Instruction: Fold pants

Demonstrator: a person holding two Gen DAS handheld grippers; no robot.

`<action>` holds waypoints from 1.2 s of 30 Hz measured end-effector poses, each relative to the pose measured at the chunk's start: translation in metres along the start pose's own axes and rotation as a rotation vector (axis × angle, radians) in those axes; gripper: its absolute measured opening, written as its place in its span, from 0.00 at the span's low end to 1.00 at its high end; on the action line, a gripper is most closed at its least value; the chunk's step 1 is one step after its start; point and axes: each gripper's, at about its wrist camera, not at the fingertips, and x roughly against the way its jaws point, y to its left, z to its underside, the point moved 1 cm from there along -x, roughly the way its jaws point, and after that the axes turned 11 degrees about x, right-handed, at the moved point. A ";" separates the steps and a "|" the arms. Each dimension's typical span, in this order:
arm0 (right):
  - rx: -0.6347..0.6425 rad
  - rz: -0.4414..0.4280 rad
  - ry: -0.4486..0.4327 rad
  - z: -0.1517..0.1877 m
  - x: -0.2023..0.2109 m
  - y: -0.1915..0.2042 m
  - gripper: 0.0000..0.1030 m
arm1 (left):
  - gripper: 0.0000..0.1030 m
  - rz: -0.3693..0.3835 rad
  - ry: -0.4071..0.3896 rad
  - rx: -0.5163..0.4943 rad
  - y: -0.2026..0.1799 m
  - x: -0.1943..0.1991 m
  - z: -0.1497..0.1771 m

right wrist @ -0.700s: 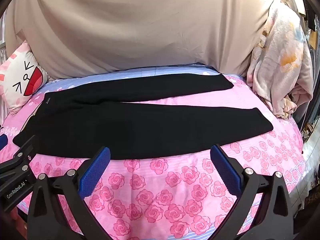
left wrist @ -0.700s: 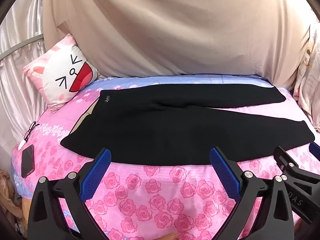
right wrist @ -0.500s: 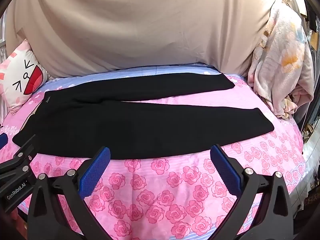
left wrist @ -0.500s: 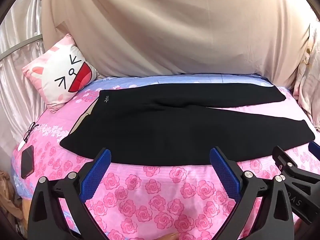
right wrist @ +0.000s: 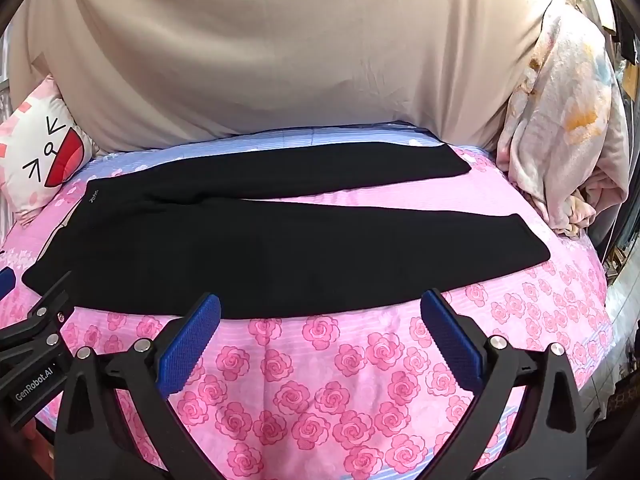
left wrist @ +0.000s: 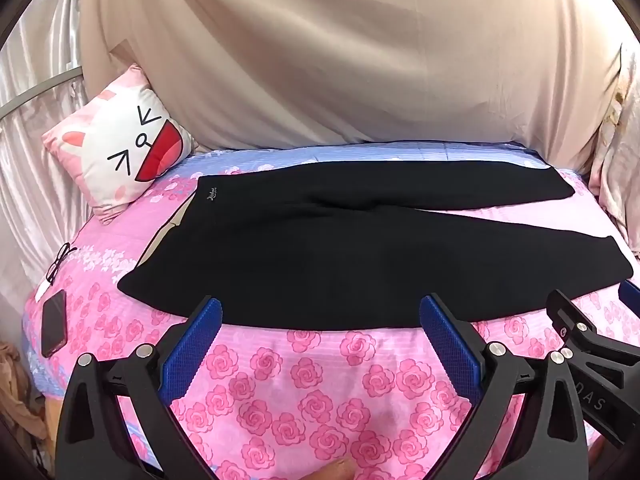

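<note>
Lettering first: white "GenRobot.AI" runs along the black body of the left gripper [right wrist: 24, 280] where it enters the right wrist view at lower left; the letters "DAS" show on the body of the right gripper [left wrist: 592, 304] at the right edge of the left wrist view. A small pale script logo sits near the waistband of the pants [left wrist: 360, 248], too small to read.

Pants [right wrist: 280, 248]: black, matte, soft knit, spread flat and unfolded across the bedsheet [left wrist: 320, 392], waistband toward the pillow [left wrist: 120, 156], two legs diverging in a narrow V toward the blanket [right wrist: 568, 128]. Bedsheet: pink, printed with roses, with a lilac-blue striped band along the far edge.

Left gripper [left wrist: 320, 312] and right gripper [right wrist: 320, 308]: black rigid frames with silver pivot bolts and blue cross-hatched pads; the jaws of both stand spread to full width with nothing between them, poised above the sheet just short of the near hem of the garment.

Pillow: square, white and pink, printed with a cartoon cat face and open red mouth. Phone [left wrist: 54, 328]: dark slab lying on the sheet's left edge, with eyeglasses [left wrist: 60, 260] just beyond. Blanket: fleecy, pale, floral, heaped at right. Curtain [left wrist: 340, 60]: beige draped cloth behind the bed.
</note>
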 end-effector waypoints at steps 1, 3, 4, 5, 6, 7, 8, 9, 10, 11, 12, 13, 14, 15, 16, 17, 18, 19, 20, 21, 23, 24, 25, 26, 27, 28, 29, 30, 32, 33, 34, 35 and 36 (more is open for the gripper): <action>0.000 0.002 0.001 -0.001 0.000 0.000 0.95 | 0.95 -0.002 0.000 0.003 0.000 0.000 0.000; 0.000 0.002 0.000 0.000 0.000 0.001 0.95 | 0.95 -0.001 0.004 0.004 0.000 -0.001 0.000; -0.001 0.003 0.001 -0.001 0.000 0.001 0.95 | 0.95 -0.002 0.005 0.005 0.001 -0.001 0.000; -0.001 0.001 0.001 0.000 0.000 0.000 0.95 | 0.95 -0.002 0.006 0.003 0.001 -0.002 0.000; -0.001 0.000 0.001 0.001 0.000 0.000 0.95 | 0.95 -0.004 0.007 0.006 0.001 -0.002 0.000; -0.001 0.000 0.001 0.001 -0.001 0.000 0.95 | 0.95 -0.004 0.007 0.006 0.001 -0.003 0.000; 0.000 0.000 0.001 0.001 -0.001 0.000 0.95 | 0.95 -0.003 0.006 0.003 0.001 -0.003 0.001; -0.001 -0.001 0.001 0.001 -0.001 -0.001 0.95 | 0.95 -0.007 0.006 0.005 0.001 -0.003 0.000; -0.001 -0.001 0.002 0.001 -0.001 -0.001 0.95 | 0.95 -0.007 0.006 0.006 0.001 -0.004 0.000; 0.000 -0.002 0.002 0.001 -0.001 0.000 0.95 | 0.95 -0.008 0.008 0.005 0.000 -0.004 0.000; 0.001 -0.002 0.002 0.001 -0.001 0.000 0.95 | 0.95 -0.010 0.007 0.004 -0.001 -0.004 0.000; 0.003 -0.002 0.001 0.002 -0.001 0.001 0.95 | 0.95 -0.010 0.007 0.004 0.000 -0.004 0.000; 0.005 -0.001 0.002 0.002 -0.002 0.001 0.95 | 0.95 -0.010 0.009 0.004 0.000 -0.004 0.000; 0.006 -0.002 0.001 0.003 -0.002 0.001 0.95 | 0.95 -0.010 0.010 0.005 0.000 -0.005 0.000; 0.006 -0.002 0.001 0.003 -0.002 0.002 0.95 | 0.95 -0.010 0.011 0.004 0.000 -0.005 0.000; 0.008 -0.003 0.002 0.003 -0.002 0.002 0.95 | 0.95 -0.013 0.011 0.004 0.000 -0.006 -0.001; 0.009 -0.003 0.002 0.003 -0.002 0.003 0.95 | 0.95 -0.011 0.011 0.003 0.001 -0.006 -0.001; 0.009 -0.002 0.003 0.003 -0.002 0.004 0.95 | 0.95 -0.010 0.011 0.002 0.001 -0.006 -0.001; 0.009 -0.003 0.003 0.003 -0.002 0.003 0.95 | 0.95 -0.011 0.010 0.002 0.002 -0.006 -0.001; 0.009 -0.003 0.003 0.003 -0.002 0.004 0.95 | 0.95 -0.009 0.012 0.001 0.002 -0.006 -0.001; 0.009 0.000 0.004 0.002 -0.002 0.003 0.95 | 0.95 -0.009 0.011 -0.001 0.002 -0.005 -0.001; 0.009 0.000 0.004 0.002 -0.002 0.004 0.95 | 0.95 -0.008 0.011 0.000 0.002 -0.005 -0.001; 0.009 -0.001 0.003 0.001 -0.002 0.004 0.95 | 0.95 -0.006 0.011 -0.001 0.003 -0.005 -0.001; 0.009 0.001 0.003 0.002 -0.002 0.004 0.95 | 0.95 -0.008 0.011 -0.002 0.001 -0.005 -0.002; 0.010 0.002 0.004 0.001 -0.002 0.004 0.95 | 0.95 -0.008 0.012 -0.002 0.001 -0.004 -0.002; 0.009 0.001 0.004 0.001 -0.002 0.004 0.95 | 0.95 -0.007 0.013 -0.003 0.001 -0.004 -0.002; 0.009 0.001 0.004 0.001 -0.002 0.004 0.95 | 0.95 -0.009 0.011 -0.004 0.000 -0.004 -0.002; 0.010 0.001 0.004 0.001 -0.002 0.004 0.95 | 0.95 -0.009 0.010 -0.004 0.001 -0.003 -0.002; 0.010 0.002 0.004 0.001 -0.002 0.004 0.95 | 0.95 -0.010 0.011 -0.005 -0.001 -0.003 -0.003; 0.009 0.001 0.004 0.001 -0.002 0.004 0.95 | 0.95 -0.010 0.011 -0.005 0.000 -0.003 -0.003; 0.010 0.002 0.005 0.001 -0.002 0.005 0.95 | 0.95 -0.009 0.011 -0.006 -0.001 -0.003 -0.003; 0.010 0.003 0.004 0.001 -0.002 0.004 0.95 | 0.95 -0.012 0.011 -0.005 -0.001 -0.003 -0.003; 0.009 0.002 0.005 0.001 -0.002 0.004 0.95 | 0.95 -0.009 0.011 -0.006 -0.001 -0.003 -0.003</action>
